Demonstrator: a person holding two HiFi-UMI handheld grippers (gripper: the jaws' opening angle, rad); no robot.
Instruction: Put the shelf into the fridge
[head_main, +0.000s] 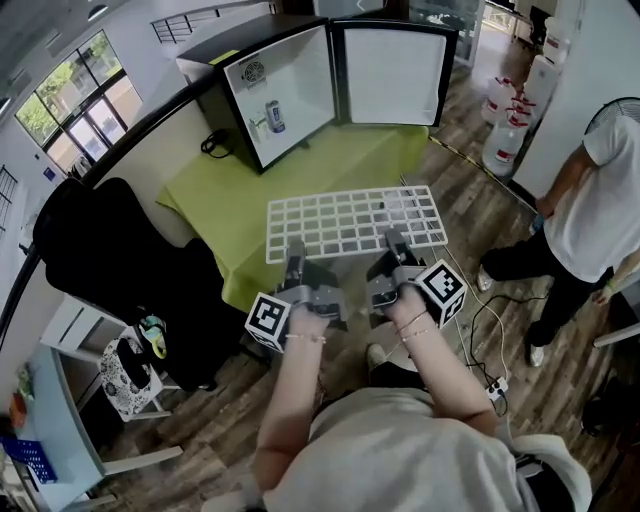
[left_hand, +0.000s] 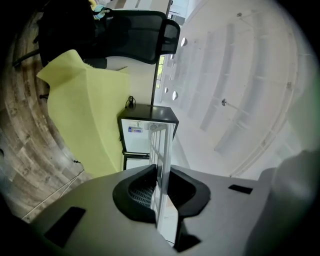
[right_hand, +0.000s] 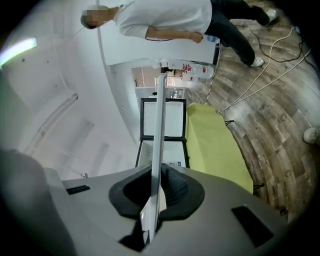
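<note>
L gripper (head_main: 296, 251), R gripper (head_main: 392, 241), shelf (head_main: 345, 215) flat, crosswise

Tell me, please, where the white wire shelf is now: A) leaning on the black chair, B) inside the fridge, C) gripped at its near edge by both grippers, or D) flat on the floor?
C: the left gripper and right gripper each clamp the near edge of the shelf, short of the open fridge.

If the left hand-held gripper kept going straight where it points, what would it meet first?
Likely the open fridge, dead ahead of the left hand-held gripper; the gripped shelf would reach it first. Depth is unclear.
</note>
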